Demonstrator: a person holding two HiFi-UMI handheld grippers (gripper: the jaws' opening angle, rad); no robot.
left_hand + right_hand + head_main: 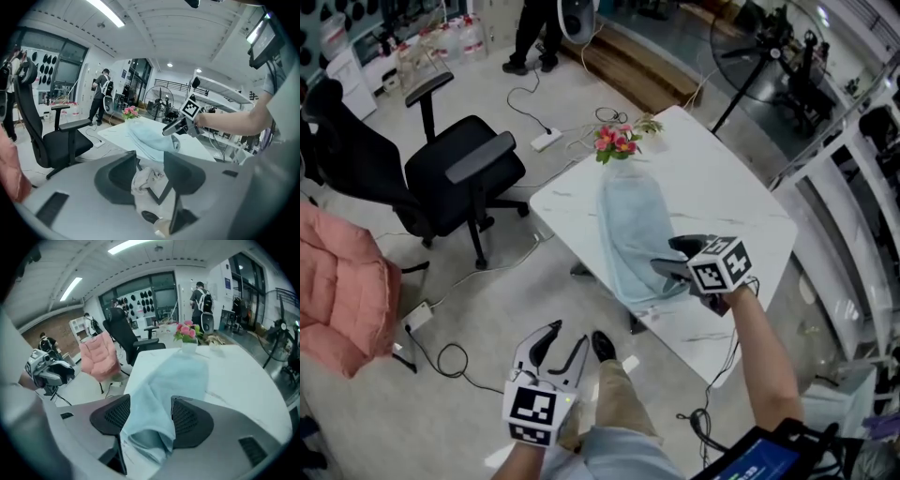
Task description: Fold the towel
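A light blue towel [633, 230] lies folded into a long strip across the white marble table [731, 187], one end near the table's front edge. My right gripper [673, 256] hovers just above that near end, jaws wide apart. In the right gripper view the towel [168, 380] shows between the jaws of the right gripper [149, 416], and the pads do not press on it. My left gripper [561, 339] hangs low beside my leg, off the table, open and empty. The left gripper view shows the towel [150, 138] and the right gripper [176, 127] beyond the open left gripper [149, 166].
A vase of pink flowers [617, 142] stands at the table's far corner, right behind the towel. A black office chair [459, 173] and a pink padded jacket [337, 281] are on the left. Cables [450, 361] run over the floor. A person [534, 33] stands far back.
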